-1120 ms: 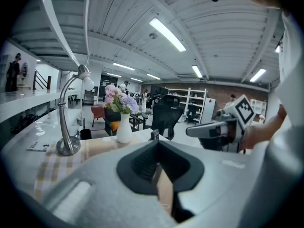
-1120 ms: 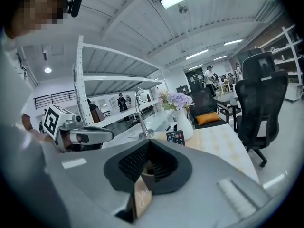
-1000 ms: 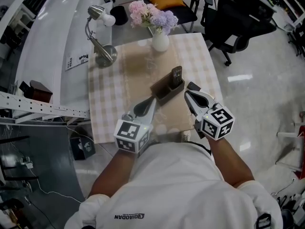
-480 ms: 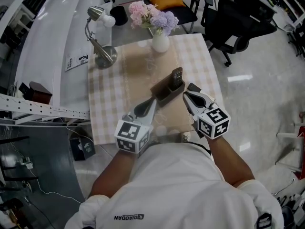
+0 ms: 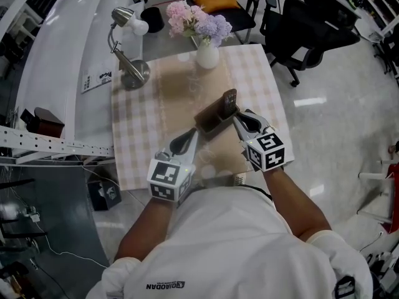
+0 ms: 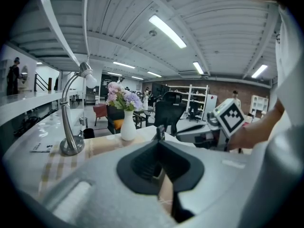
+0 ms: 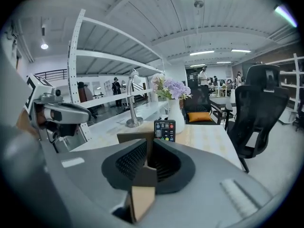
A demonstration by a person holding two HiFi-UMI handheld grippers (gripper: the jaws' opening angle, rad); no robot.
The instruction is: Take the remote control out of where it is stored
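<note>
1. The tablecloth [image 5: 134, 142] before me: beige-and-white check, with a plain tan band down the middle
2. Remote control [image 7: 165, 129]: black, and I see one red button
3. Holder [image 5: 209, 122]: dark brown
4. Vase [image 5: 207, 56] white, flowers [image 5: 190, 17] pink and lilac

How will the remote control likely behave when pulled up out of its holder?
The remote control looks like rigid plastic, so probably no flex. Upright in the open brown holder, it likely slides out freely, though the holder may shift.

Right tongs [image 5: 237, 119] just parting, empty; left [image 5: 189, 135] closed.
</note>
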